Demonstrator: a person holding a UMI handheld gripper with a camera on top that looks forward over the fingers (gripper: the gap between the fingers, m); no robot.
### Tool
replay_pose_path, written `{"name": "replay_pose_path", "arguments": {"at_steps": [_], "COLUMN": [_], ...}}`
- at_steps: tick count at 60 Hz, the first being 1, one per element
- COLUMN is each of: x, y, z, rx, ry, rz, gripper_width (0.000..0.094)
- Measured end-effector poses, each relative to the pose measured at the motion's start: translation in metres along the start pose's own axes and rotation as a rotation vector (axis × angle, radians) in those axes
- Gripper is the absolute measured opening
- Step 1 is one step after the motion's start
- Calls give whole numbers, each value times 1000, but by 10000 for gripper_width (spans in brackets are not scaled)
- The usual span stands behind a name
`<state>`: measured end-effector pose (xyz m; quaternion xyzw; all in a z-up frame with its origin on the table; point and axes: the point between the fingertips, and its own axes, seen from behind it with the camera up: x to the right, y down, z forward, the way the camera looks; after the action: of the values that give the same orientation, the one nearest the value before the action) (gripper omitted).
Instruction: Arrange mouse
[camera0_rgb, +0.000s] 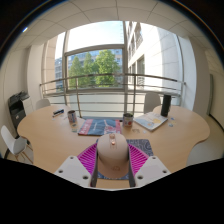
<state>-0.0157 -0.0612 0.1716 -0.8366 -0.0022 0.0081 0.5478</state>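
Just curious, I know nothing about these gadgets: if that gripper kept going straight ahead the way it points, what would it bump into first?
The gripper already holds the mouse. Straight ahead looks like bare table, then probably the cup; depth is unclear.

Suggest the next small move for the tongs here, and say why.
Probably carry the mouse forward and set it down on the mouse pad. The tongs look shut on the mouse, held above the near table edge, and the pad lies just ahead with its surface bare.
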Motion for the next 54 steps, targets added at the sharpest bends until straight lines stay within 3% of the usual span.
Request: {"name": "replay_pose_path", "arguments": {"at_steps": [4, 9, 23, 31, 35, 41, 54], "x": [18, 33, 52, 50, 51, 48, 35], "y": [-27, -24, 81, 111, 112, 93, 40], "z": [24, 81, 181, 196, 189, 171, 74], "rx": [27, 10, -235, -306, -304, -273, -187], "ry": [8, 25, 43, 27, 33, 29, 56], "rz": [10, 15, 7, 5, -5, -36, -43], "gripper_width": [430, 429, 438, 526, 597, 857, 839]}}
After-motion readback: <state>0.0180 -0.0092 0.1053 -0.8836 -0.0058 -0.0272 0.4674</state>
